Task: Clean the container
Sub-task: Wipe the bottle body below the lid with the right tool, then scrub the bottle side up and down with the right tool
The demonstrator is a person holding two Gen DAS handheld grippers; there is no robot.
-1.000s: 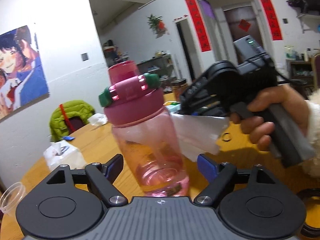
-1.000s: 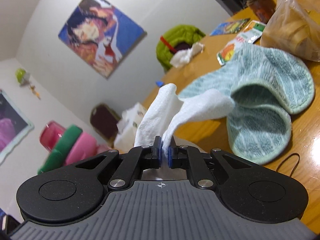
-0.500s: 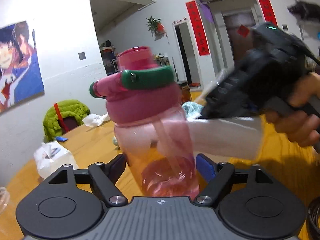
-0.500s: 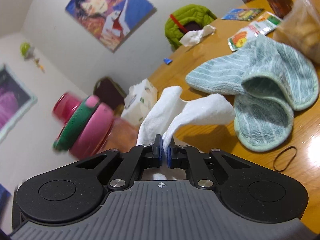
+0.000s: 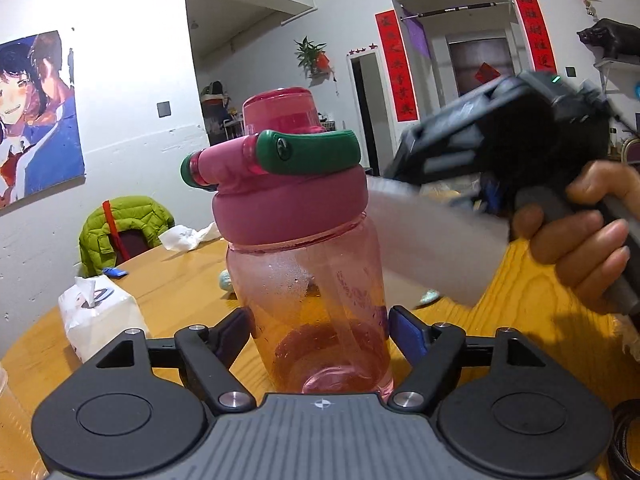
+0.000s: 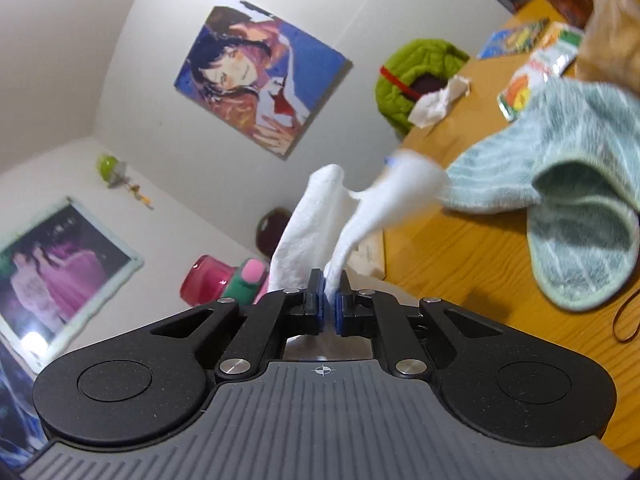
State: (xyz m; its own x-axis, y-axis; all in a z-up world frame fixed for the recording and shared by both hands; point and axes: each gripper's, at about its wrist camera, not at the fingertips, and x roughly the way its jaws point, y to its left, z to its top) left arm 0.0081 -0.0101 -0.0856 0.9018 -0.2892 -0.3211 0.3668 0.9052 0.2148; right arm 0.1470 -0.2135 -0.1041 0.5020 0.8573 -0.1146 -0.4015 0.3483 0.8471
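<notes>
**Q:** What is held by each hand-held gripper, and where is the container located?

**A:** The translucent pink plastic bottle with the pink screw lid and green flip handle (image 5: 308, 264) is clamped low on its body between the pads of the left hand-held gripper (image 5: 320, 332), directly ahead of that gripper and upright. Whether its base rests on the wooden table (image 5: 520, 280) cannot be told. A folded white cloth wipe (image 6: 320, 236) is pinched in the closed jaws of the right hand-held gripper (image 6: 328, 308). In the left wrist view the wipe is blurred and is seen just right of the bottle, at the shoulder below the lid; contact appears likely but is not confirmed.

**Q:** How far is the cleaning judged to have progressed?

**A:** Wiping of the outer wall is judged to be under way. Residue and droplets are visible on the wall, so the surface is not yet clean. The lid is closed, and the interior has presumably not been treated.

**Q:** What remains?

**A:** The remaining wall and the lid are to be wiped. A light green towel (image 6: 560, 200) lies on the table ahead and right of the right hand-held gripper.
</notes>
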